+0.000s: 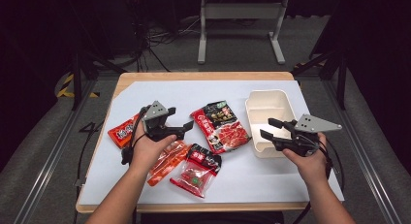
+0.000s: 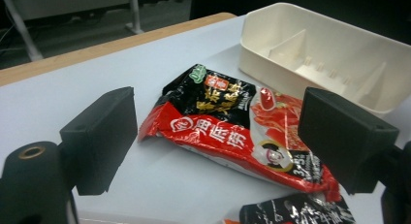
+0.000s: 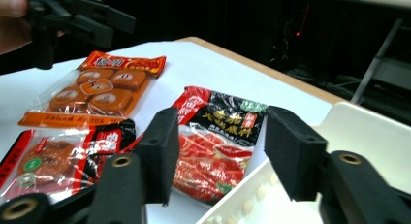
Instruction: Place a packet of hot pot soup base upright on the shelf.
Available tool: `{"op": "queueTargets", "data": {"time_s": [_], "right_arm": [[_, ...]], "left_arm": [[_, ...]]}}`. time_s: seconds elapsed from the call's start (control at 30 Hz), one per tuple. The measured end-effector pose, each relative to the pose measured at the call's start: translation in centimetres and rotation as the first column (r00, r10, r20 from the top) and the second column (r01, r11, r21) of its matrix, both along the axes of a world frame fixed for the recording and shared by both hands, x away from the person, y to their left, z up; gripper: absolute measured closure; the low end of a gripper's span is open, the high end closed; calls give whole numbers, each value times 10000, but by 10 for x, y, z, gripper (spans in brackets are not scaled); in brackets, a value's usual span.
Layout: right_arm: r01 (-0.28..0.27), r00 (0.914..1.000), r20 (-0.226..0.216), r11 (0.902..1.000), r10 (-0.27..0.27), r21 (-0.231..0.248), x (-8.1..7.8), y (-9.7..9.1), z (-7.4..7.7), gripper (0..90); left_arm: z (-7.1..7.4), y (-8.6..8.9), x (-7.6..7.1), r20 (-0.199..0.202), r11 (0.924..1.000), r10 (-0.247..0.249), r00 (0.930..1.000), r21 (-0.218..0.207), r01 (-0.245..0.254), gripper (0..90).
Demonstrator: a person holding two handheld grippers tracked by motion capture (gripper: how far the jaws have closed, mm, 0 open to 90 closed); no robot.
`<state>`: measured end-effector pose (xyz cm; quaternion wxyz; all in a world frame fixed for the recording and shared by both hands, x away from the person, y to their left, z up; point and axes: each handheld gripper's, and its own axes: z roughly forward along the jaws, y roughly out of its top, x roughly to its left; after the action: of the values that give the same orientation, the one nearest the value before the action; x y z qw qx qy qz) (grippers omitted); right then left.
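Observation:
My left gripper (image 1: pixel 181 118) hovers open over the left half of the table, jaws pointing toward a large red and black sauce packet (image 1: pixel 220 127). In the left gripper view that packet (image 2: pixel 228 132) lies flat beyond the wide-apart jaws of the left gripper (image 2: pixel 223 136), nothing between them. My right gripper (image 1: pixel 268 128) is open at the near end of a cream divided tray (image 1: pixel 278 100). From the right gripper view, the right gripper (image 3: pixel 225 153) stands over the tray's rim (image 3: pixel 363 132), facing the sauce packet (image 3: pixel 218 136).
An orange snack packet (image 1: pixel 167 161) and a small red packet (image 1: pixel 196 170) lie near the front, under my left wrist. Another red-orange packet (image 1: pixel 121 133) lies at the left. A white sheet (image 1: pixel 271 175) covers the wooden table. A metal stand (image 1: pixel 240 20) is behind it.

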<state>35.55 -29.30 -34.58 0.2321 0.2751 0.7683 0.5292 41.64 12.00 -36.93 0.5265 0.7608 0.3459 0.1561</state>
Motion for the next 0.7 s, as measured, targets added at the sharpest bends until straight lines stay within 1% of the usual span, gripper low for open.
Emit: {"op": "queueTargets", "data": {"time_s": [0.07, 0.1, 0.17, 0.27, 0.33, 0.37, 0.43, 0.5, 0.6, 0.7], "right_arm": [[47, 10000, 42, 10000, -47, -75, -1, 0, 1, 489], [78, 10000, 24, 9999, -78, -64, -2, -1, 1, 488], [102, 9999, 126, 9999, -101, -47, -3, -2, 2, 486], [156, 9998, 103, 9999, -156, -52, -5, -3, 2, 486], [153, 9998, 141, 9999, -152, -66, -5, -3, 2, 487], [162, 9998, 154, 9998, -161, -93, -6, -4, 2, 487], [207, 9997, 134, 9997, -206, -88, -8, -4, 3, 488], [210, 9996, 200, 9997, -208, -92, -10, -5, 4, 492], [284, 9994, 198, 9995, -281, -133, -12, -7, 4, 495], [344, 9992, 203, 9992, -340, -198, -14, -8, 5, 496]], "left_arm": [[-1, -1, 5, -86, 10000, 38, 10000, -59, -38, 150], [-1, -2, 7, -153, 9999, 56, 9999, -114, -58, 150], [-1, -4, 12, -207, 9999, 55, 9998, -138, -57, 150], [-2, -9, 19, -97, 9999, 104, 9999, 122, -103, 143], [-3, -11, 22, -95, 9998, 133, 9999, 154, -131, 137], [-3, -13, 25, -118, 9997, 137, 9998, 217, -134, 137], [-4, -15, 31, -120, 9994, 208, 9997, 270, -205, 127], [-5, -18, 36, -179, 9995, 256, 9995, 174, -253, 123], [-8, -24, 44, -281, 9993, 277, 9992, 255, -270, 129], [-10, -29, 52, -282, 9989, 320, 9991, 359, -310, 143]]}}
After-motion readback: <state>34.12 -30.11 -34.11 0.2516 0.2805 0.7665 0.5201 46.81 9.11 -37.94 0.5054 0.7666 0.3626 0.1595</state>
